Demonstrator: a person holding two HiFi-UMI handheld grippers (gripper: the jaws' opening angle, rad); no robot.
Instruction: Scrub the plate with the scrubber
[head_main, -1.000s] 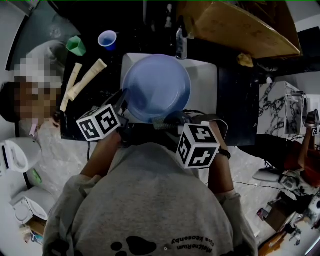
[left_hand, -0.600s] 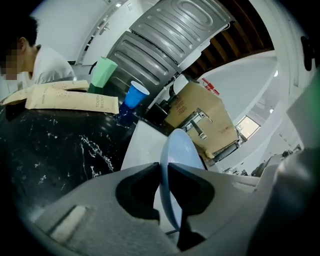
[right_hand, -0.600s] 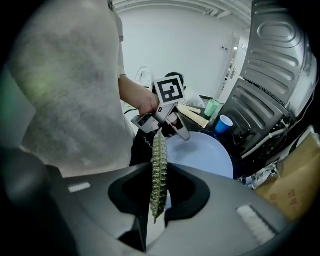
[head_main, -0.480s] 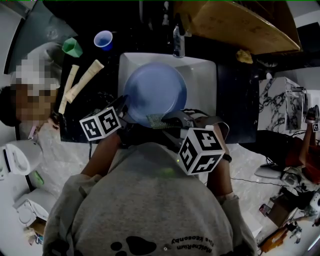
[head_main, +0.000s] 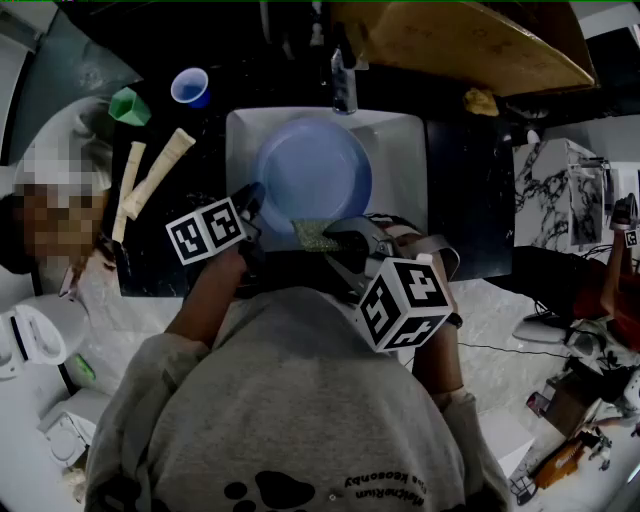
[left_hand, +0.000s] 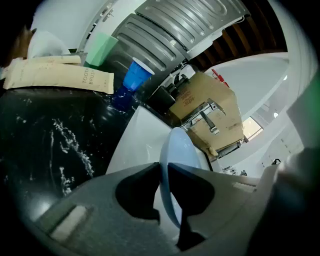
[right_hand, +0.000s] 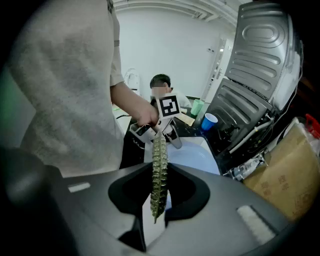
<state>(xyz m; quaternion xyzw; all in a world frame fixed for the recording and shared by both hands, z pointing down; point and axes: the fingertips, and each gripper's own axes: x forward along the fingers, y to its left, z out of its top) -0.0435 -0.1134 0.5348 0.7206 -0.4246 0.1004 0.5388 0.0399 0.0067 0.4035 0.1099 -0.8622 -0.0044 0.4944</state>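
A light blue plate (head_main: 312, 172) is held over the white sink (head_main: 405, 140). My left gripper (head_main: 254, 200) is shut on its left near rim. In the left gripper view the plate (left_hand: 176, 150) stands edge-on, and the left gripper (left_hand: 164, 172) pinches its rim. My right gripper (head_main: 332, 238) is shut on a flat green scrubber (head_main: 311, 235), which lies against the plate's near rim. In the right gripper view the scrubber (right_hand: 158, 165) stands upright in the right gripper (right_hand: 159, 200), with the plate (right_hand: 192, 157) and the left gripper (right_hand: 167, 135) beyond it.
A faucet (head_main: 343, 80) stands at the sink's back. On the black counter (head_main: 170, 225) to the left are a blue cup (head_main: 189, 86), a green cup (head_main: 127, 105) and two paper packets (head_main: 158, 172). A cardboard box (head_main: 460, 35) sits behind. A person sits at far left.
The plate looks smaller and lower in the sink than a second ago. The right gripper's marker cube has drawn back toward my body; the scrubber stays at the plate's near rim.
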